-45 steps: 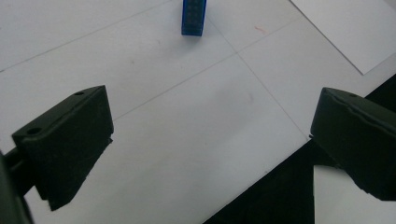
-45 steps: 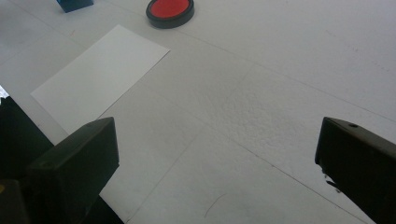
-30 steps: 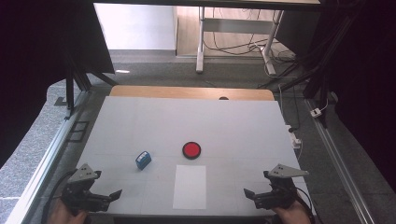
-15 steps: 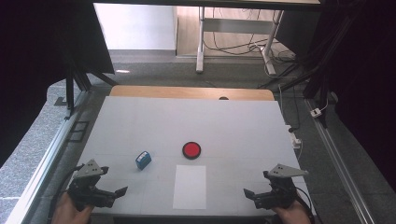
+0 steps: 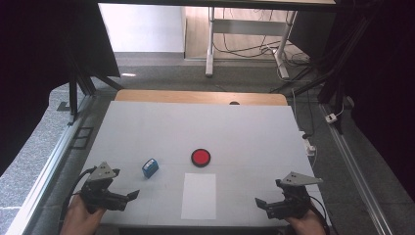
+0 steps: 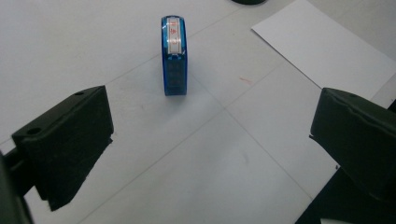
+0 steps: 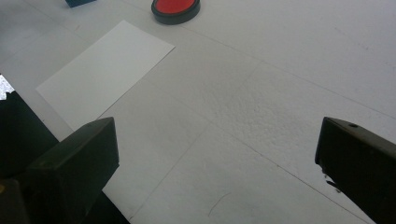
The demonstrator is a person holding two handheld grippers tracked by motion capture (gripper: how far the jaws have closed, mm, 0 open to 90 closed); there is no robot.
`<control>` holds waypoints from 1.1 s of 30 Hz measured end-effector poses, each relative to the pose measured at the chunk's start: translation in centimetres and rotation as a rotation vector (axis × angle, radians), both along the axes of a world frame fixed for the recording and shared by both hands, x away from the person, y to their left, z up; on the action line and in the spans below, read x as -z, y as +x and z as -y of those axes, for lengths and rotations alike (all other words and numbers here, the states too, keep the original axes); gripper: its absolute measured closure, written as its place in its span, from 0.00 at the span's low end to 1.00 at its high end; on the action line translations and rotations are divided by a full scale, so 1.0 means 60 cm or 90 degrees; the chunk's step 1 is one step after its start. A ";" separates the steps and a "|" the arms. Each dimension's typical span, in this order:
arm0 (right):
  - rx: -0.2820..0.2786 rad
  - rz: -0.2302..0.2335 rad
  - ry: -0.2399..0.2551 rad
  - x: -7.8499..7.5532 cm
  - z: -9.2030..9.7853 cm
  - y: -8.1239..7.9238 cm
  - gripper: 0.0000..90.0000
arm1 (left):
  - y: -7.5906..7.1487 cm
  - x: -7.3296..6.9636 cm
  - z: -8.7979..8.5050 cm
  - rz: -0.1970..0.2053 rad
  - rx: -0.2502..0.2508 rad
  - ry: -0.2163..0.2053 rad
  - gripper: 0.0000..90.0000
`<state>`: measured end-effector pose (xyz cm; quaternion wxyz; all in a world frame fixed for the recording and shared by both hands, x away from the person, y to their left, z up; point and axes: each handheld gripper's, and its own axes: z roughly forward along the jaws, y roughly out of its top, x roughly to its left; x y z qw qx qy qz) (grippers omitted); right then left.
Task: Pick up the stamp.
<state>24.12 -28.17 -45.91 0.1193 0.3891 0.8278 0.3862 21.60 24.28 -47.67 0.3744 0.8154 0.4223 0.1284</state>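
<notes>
A small blue stamp (image 5: 150,167) stands on the white table (image 5: 244,132), left of a round red ink pad (image 5: 200,157). A white sheet of paper (image 5: 199,195) lies near the front edge, below the pad. My left gripper (image 5: 128,198) is open at the front left, and the blue stamp (image 6: 173,56) stands ahead of its jaws, apart from them. The paper (image 6: 327,46) lies to its right. My right gripper (image 5: 265,206) is open at the front right with nothing between its jaws. It faces the paper (image 7: 105,70) and the red pad (image 7: 175,8).
A wooden strip (image 5: 200,97) runs along the table's far edge, with a small dark spot (image 5: 234,103) beside it. Metal rails (image 5: 54,156) flank the table. A desk frame and cables (image 5: 254,44) stand on the floor beyond.
My left gripper has moved a little forward and right, toward the blue stamp. The right gripper, stamp, pad and paper have stayed put.
</notes>
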 end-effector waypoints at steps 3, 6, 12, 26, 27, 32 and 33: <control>0.001 0.001 0.001 0.000 0.000 0.000 0.00 | 0.009 0.002 0.005 -0.001 0.004 -0.012 0.00; 0.000 0.001 0.000 0.001 -0.001 0.000 0.00 | 0.018 0.003 0.012 -0.002 0.011 -0.008 0.00; 0.001 0.000 0.000 0.001 -0.001 0.001 0.00 | 0.036 0.006 0.021 -0.002 0.014 -0.004 0.00; -0.004 -0.003 -0.006 0.001 -0.001 0.001 0.00 | 0.089 0.019 0.040 -0.021 0.000 0.027 0.00; -0.004 -0.003 -0.006 0.001 -0.001 0.001 0.00 | 0.092 0.020 0.042 -0.023 -0.002 0.033 0.00; -0.005 -0.001 -0.006 0.001 -0.002 0.001 0.00 | 0.109 0.026 0.048 -0.023 -0.002 0.051 0.00; -0.006 -0.001 -0.006 0.001 -0.002 0.001 0.00 | 0.113 0.027 0.050 -0.025 -0.001 0.051 0.00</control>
